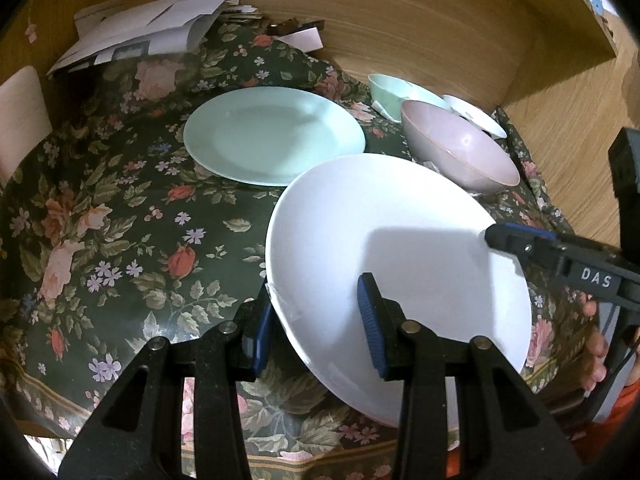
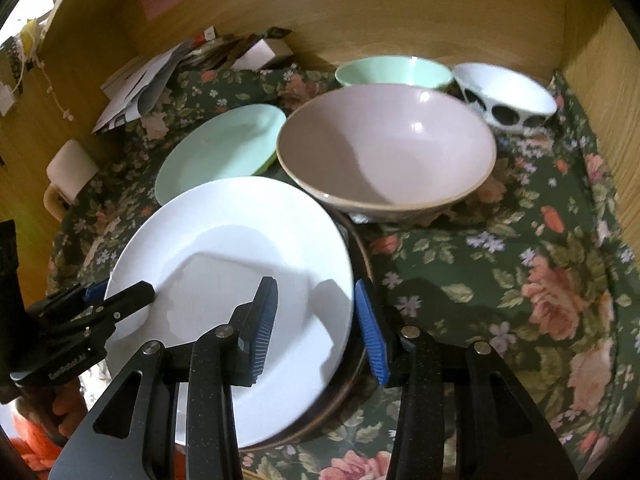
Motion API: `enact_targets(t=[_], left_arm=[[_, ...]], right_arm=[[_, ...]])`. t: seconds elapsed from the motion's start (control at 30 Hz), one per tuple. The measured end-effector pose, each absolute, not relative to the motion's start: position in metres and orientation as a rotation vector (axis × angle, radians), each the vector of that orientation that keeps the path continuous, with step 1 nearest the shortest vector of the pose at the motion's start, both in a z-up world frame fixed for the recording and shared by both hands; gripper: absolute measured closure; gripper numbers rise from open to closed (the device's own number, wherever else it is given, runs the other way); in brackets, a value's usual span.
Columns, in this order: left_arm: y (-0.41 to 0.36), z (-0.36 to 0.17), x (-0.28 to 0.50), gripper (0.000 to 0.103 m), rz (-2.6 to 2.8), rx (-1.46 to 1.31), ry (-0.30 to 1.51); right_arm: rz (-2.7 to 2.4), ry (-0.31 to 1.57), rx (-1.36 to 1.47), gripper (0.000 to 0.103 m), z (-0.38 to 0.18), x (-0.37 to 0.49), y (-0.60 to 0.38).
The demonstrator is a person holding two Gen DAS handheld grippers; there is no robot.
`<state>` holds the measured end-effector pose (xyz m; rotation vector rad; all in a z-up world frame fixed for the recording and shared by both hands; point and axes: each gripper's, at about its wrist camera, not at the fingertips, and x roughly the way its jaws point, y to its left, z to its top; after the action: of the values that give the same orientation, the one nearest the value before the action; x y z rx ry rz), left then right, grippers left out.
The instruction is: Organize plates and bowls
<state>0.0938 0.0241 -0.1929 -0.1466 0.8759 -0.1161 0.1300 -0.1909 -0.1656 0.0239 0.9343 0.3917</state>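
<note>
A white plate (image 1: 400, 248) (image 2: 240, 280) lies on a dark brown plate (image 2: 356, 344), near the table's front edge. My left gripper (image 1: 316, 320) is open, its jaws straddling the white plate's left rim. My right gripper (image 2: 316, 328) is open, straddling its right rim, and also shows in the left wrist view (image 1: 520, 242). A mint plate (image 1: 272, 134) (image 2: 220, 148) lies behind. A pink bowl (image 1: 460, 148) (image 2: 384, 148), a mint bowl (image 1: 396, 90) (image 2: 394, 72) and a white bowl with black spots (image 2: 506, 96) (image 1: 476, 114) stand at the back right.
The table wears a dark floral cloth (image 1: 120, 220) (image 2: 520, 264). Papers and small boxes (image 1: 152, 36) (image 2: 160, 72) pile at the back left. Wooden walls (image 1: 440, 32) (image 2: 400, 12) close the back and right. A pale chair back (image 1: 20, 116) stands at the left.
</note>
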Motion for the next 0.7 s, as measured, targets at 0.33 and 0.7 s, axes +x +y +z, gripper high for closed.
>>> enact_targets(t=[0.33,0.7], left_arm=[[0.023,-0.19,0.096,0.064,-0.106,-0.107,0.865],[0.053,-0.147,0.106,0.044,-0.038,-0.1,0.765]], right_arm=[[0.377,0.92,0.025,0.064,-0.159,0.129,-0.193],[0.418,0.825,0.033,0.059,-0.123,0.14,-0.18]])
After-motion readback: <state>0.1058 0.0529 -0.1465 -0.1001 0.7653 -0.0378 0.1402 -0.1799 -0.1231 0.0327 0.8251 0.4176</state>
